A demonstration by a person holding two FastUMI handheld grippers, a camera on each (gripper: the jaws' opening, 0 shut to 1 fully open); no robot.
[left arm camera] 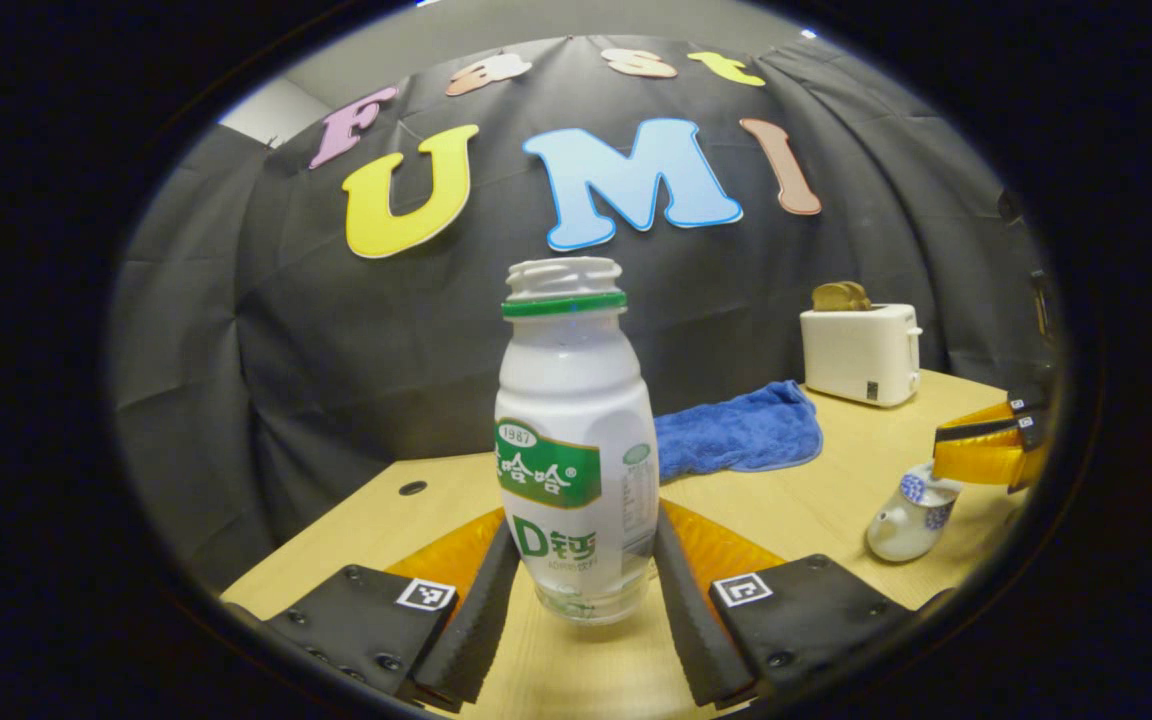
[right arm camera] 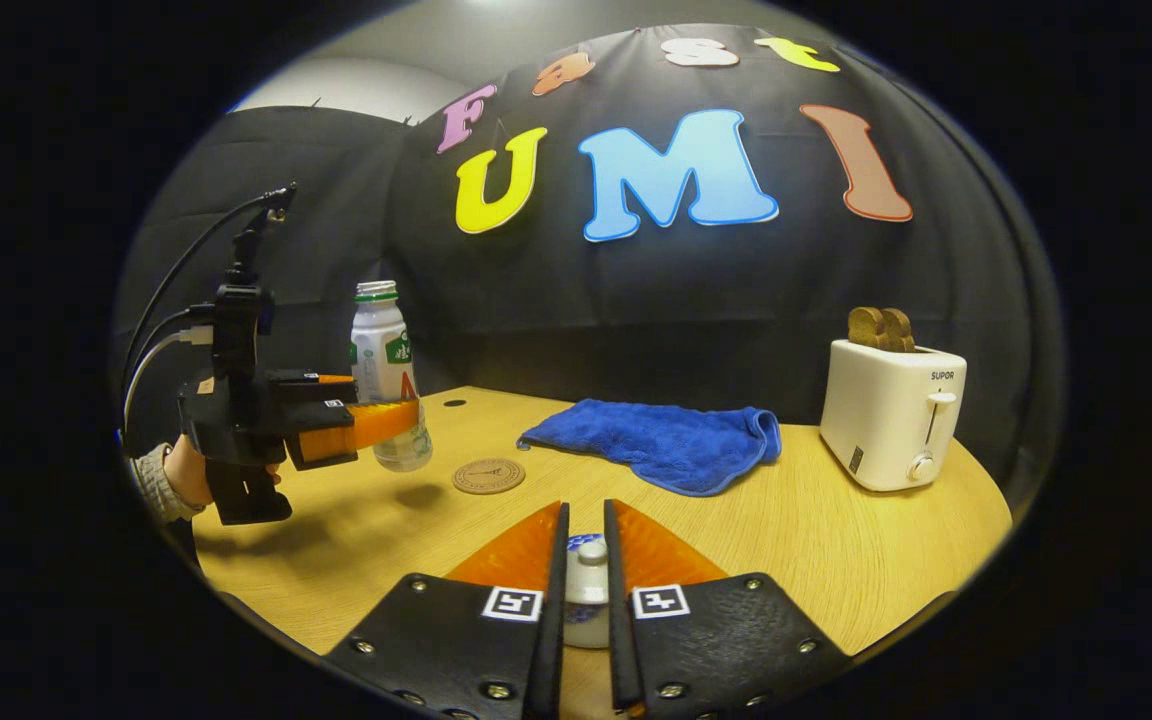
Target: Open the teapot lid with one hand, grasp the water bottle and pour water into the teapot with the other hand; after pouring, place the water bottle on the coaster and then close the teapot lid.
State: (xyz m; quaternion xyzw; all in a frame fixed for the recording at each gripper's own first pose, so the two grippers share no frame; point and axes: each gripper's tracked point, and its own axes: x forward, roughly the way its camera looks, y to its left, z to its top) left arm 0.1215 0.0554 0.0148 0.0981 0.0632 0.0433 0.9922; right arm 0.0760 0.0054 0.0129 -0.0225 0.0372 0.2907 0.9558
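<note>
Gripping the water bottle (left arm camera: pixel 574 440) low on its body, the left gripper (left arm camera: pixel 576 590) has its 2 fingers pressed against the bottle's sides, and the bottle stands upright, uncapped, lifted clear of the wooden table (left arm camera: pixel 816 500). In the right gripper view the same bottle hangs at the far left, above the table and just left of the round coaster (right arm camera: pixel 488 475), with a hand (right arm camera: pixel 188 475) holding that gripper from behind. The right gripper (right arm camera: pixel 586 590) has its fingers nearly together, closed on the knob of the teapot lid (right arm camera: pixel 591 553), with the teapot (right arm camera: pixel 586 615) below it between the fingers. Whether the lid is lifted off the pot or seated cannot be told. In the left gripper view the teapot sits at the near right of the table. A blue towel (right arm camera: pixel 666 440) lies toward the far side, and a white toaster (right arm camera: pixel 891 415) with 2 slices of toast stands at the far right.
</note>
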